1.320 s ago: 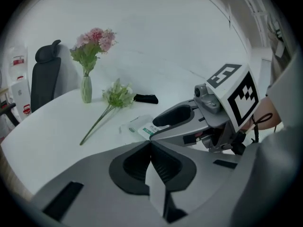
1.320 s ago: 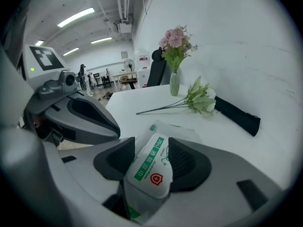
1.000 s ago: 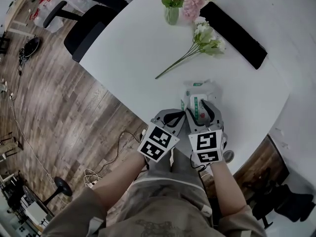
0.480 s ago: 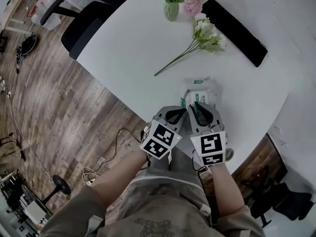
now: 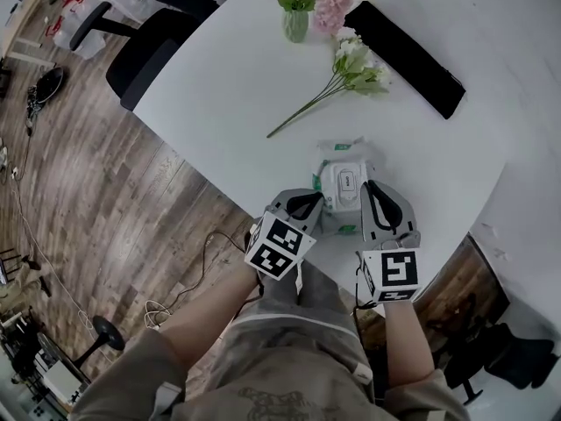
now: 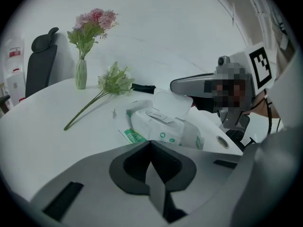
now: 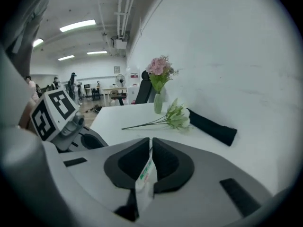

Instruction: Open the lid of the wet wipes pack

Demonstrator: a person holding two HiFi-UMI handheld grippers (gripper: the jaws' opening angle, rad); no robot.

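Observation:
The wet wipes pack [image 5: 337, 158] lies near the front edge of the white round table [image 5: 237, 112]. In the left gripper view the pack [image 6: 163, 129] shows its lid [image 6: 173, 104] tilted up. My left gripper [image 5: 320, 202] rests at the pack's near left corner. Its jaws [image 6: 150, 143] are shut, and the pack's near seam runs in under them. My right gripper [image 5: 368, 187] is at the pack's right side. Its jaws are closing tight on a thin white flap with green print [image 7: 146, 174], which looks like the lid.
A loose white flower stem [image 5: 351, 73] lies beyond the pack. A vase of pink flowers [image 5: 295, 24] and a long black flat object [image 5: 408, 55] sit farther back. A black office chair [image 5: 145, 51] stands off the table's left side, over wooden floor.
My right gripper went from open over the pack to shut. It rose and moved right, and the pack's white lid area now shows. The left gripper stayed put.

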